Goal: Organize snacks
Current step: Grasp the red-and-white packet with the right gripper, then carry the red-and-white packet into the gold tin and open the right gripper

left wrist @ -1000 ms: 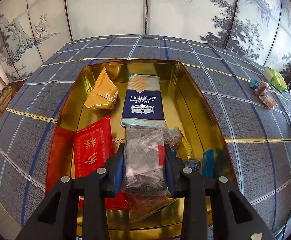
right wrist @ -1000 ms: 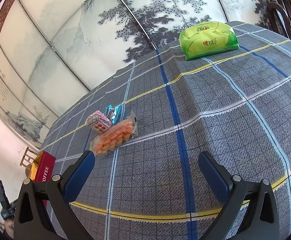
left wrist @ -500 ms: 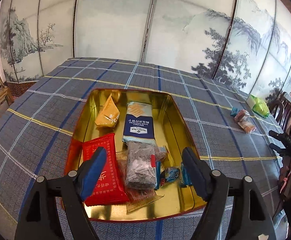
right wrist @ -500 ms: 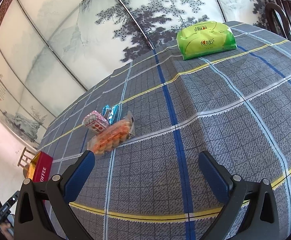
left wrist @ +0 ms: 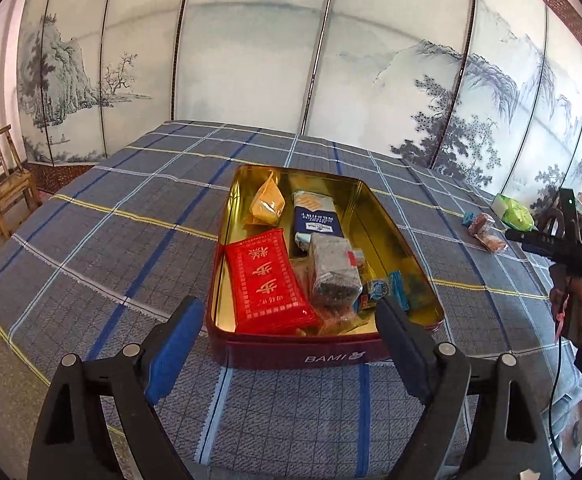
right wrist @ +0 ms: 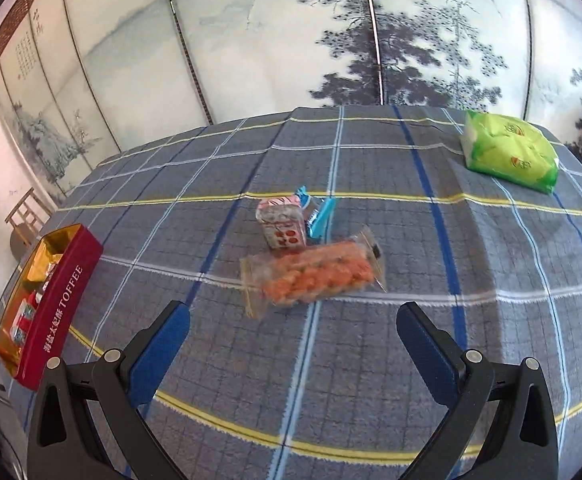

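Observation:
A red tin with a gold inside (left wrist: pixel 391 216) sits on the plaid table and holds several snacks: a red packet (left wrist: pixel 267 280), a grey clear pack (left wrist: pixel 333 268), a blue cracker pack (left wrist: pixel 317 216), an orange pouch (left wrist: pixel 268 202). My left gripper (left wrist: pixel 289 320) is open and empty, pulled back in front of the tin. My right gripper (right wrist: pixel 293 326) is open and empty, just short of a clear pack of orange snacks (right wrist: pixel 315 274). Behind that lie a pink-white pack (right wrist: pixel 281 222) and a small blue wrapper (right wrist: pixel 319 214). The tin also shows in the right wrist view (right wrist: pixel 57 300).
A green tissue pack (right wrist: pixel 509 156) lies at the far right of the table. A wooden chair (left wrist: pixel 1 176) stands off the table's left. The right gripper and the hand that holds it (left wrist: pixel 563 248) show at the right edge of the left wrist view.
My left gripper let go of the grey clear pack into the tin, opened and drew back. My right gripper turned left toward the orange snack pack, which now lies centred ahead.

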Tool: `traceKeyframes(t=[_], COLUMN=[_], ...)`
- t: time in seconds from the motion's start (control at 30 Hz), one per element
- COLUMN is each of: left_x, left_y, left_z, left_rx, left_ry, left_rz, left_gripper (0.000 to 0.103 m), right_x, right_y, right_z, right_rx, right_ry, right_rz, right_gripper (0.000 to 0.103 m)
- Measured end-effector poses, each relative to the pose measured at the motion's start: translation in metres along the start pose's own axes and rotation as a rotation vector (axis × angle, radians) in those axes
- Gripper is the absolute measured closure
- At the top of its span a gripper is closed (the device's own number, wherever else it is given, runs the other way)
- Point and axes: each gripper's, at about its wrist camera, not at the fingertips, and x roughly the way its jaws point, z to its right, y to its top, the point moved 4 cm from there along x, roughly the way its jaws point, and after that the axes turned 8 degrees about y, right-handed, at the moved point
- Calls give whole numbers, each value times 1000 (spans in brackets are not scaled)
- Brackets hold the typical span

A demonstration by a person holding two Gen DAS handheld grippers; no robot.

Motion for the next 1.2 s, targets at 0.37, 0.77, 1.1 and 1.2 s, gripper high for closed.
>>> traceKeyframes(t=[0.37, 0.77, 1.1, 1.2], left_x=[11, -12, -30, -32], left_y=[-22, -11, -32, -40], left_z=[3, 1, 3, -2], left_rx=[-14, -47, -49, -63], left_ry=[-16, -21, -24, -18], left_rz=[-57, -6, -11, -26], left_gripper=[18, 18, 18, 18], right_x=[63, 58, 0, -6], right_y=[47, 45, 57, 59], right_z=[-11, -46, -131, -160], right_rx=[14, -62, -149, -174], right_ry=[-55, -81, 28, 64], right_rz=[1, -15, 77, 90], right_gripper=[4, 72, 72, 72])
